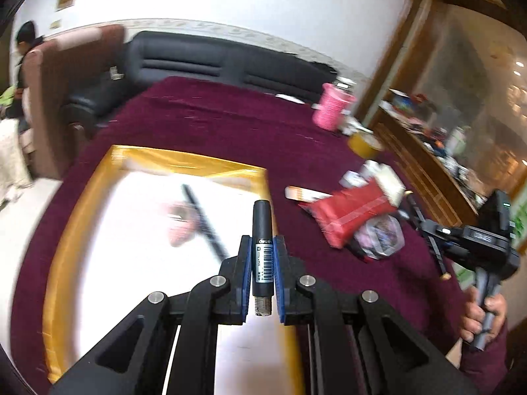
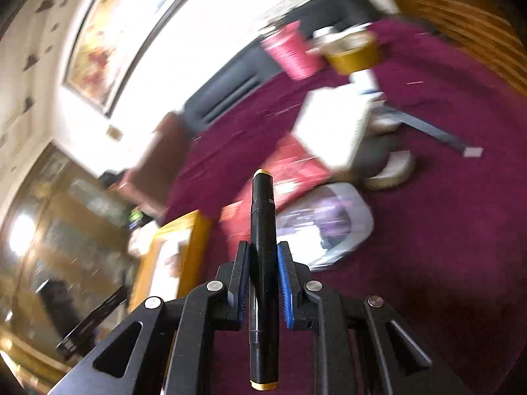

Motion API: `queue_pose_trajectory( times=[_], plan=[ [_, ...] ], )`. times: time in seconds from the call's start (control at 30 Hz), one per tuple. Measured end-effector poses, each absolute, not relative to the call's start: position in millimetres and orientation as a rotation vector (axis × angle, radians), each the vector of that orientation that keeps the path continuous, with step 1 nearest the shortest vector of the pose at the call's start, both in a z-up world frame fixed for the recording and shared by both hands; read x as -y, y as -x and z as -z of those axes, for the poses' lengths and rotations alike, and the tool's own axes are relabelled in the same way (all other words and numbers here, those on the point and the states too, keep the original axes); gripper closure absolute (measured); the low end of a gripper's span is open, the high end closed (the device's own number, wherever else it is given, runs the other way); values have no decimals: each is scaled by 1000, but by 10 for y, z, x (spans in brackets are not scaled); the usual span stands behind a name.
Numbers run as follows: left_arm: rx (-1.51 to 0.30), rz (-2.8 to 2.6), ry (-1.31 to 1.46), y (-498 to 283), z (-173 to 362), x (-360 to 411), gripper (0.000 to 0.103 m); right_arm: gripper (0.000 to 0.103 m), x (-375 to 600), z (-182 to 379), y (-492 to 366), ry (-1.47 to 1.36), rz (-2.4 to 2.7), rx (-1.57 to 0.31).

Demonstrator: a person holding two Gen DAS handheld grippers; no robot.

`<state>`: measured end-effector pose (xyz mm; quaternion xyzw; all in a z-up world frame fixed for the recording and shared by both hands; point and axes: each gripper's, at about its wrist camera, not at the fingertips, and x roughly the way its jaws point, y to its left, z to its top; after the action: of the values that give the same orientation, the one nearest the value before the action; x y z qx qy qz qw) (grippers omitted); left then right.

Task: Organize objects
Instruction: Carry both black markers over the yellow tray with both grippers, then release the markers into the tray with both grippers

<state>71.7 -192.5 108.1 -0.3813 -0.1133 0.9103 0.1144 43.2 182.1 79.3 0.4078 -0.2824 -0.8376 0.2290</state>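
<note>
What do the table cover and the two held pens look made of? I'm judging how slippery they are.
Table cover: dark red cloth, matte and napped, probably velvety fabric. Pen with barcode label in the left tool: matte dark plastic, with a ribbed metal-looking end. Gold-capped pen in the right tool: glossy black, likely plastic.

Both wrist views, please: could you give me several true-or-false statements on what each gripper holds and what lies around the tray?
1. The left gripper is shut on a dark marker that bears a barcode label. True.
2. The right gripper is open and holds nothing. False: it is shut on a black pen with gold ends.
3. The white tray has a yellow rim. True.
4. The pink spool lies inside the tray. False: it stands on the maroon cloth, far from it.
</note>
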Motion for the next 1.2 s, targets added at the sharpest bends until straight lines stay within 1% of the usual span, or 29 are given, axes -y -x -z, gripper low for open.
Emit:
queue_pose_trajectory(
  times=[0.2,0.33,0.53,0.77,0.87,1.1,1.13,1.2],
  plan=[
    [365,-2743,1230,-419,-953,2466,91,85,-794,-841,-150,-1159,2148,702],
    [337,-2743,1307,-176,-798,2596,91,84,-188,-754,65,-1230,2093,647],
    [347,-2715,1403,157,-527,2725,91,84,436,-574,391,-1330,2083,540],
    [434,-2653,1511,466,-227,2848,92,84,794,-359,631,-1429,2138,409],
    [446,-2646,1524,533,-186,2869,91,84,872,-269,676,-1452,2182,347],
    [434,-2656,1508,586,-181,2845,91,84,918,-199,747,-1460,2224,281],
    [443,-2657,1505,589,-187,2848,88,84,930,-203,748,-1458,2227,273],
    [480,-2655,1483,594,-192,2865,73,84,941,-202,746,-1453,2238,253]
  ],
)
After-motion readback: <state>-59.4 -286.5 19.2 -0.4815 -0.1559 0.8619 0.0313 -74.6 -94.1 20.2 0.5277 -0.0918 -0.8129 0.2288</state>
